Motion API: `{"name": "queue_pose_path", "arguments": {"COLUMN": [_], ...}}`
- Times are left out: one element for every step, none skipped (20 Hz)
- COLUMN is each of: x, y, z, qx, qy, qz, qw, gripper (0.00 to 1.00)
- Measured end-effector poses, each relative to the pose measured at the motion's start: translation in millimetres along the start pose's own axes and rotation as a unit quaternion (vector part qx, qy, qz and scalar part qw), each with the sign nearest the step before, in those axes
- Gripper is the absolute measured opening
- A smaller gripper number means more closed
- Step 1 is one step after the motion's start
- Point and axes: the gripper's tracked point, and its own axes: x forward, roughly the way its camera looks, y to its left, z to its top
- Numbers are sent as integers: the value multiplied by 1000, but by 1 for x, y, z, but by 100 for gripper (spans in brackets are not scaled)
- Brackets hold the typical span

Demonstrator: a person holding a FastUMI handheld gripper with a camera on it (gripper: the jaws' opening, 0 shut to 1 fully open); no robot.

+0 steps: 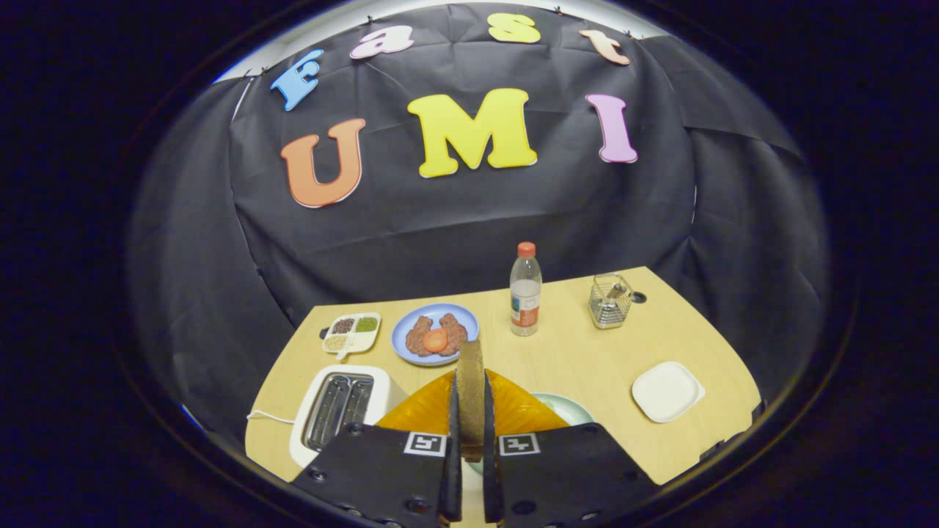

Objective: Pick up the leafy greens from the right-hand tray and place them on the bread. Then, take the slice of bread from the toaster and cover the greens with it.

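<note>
The slice of bread (470, 392) stands on edge at lower centre, clamped between both fingers of the hand-held gripper (470, 469), held above the tabletop (579, 352). An orange sheet (418, 412) spreads behind it, with a pale green plate (568, 408) peeking out at right. The white toaster (339, 409) sits at lower left, its slots dark. Further back stand a blue plate of meat (434, 334), a bottle (525, 290), a wire basket (609, 300) and, at right, a white square tray (667, 391).

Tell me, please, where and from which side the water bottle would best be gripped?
Grip the water bottle around its straight middle, coming in level from the near side. It stands upright with bare table around it. First the gripper must free itself: its jaws are shut on a slice of bread, held on edge.
</note>
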Motion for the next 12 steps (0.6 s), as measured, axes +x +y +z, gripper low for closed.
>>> {"name": "queue_pose_path", "arguments": {"x": [8,15,23,30,37,43,46,49,52,53,54,56], "y": [-2,-4,-5,-8,-14,-21,-26,-32,-36,-38,-40,-43], "z": [-9,-17,-25,-32,-40,-46,-52,-57,-61,-65,-69,-73], "qx": [8,15,24,30,36,46,58,72,84,97,104,103], "qy": [6,13,19,23,29,35,43,49,55,59,64,68], "qz": [7,12,20,23,20,18,17,17,20,26,32,35], "qw": [1000,1000,999,999,999,998,997,996,995,993,992,992], "gripper": [11,11,11,11,11,11,11,11,11,11,11,11]}}
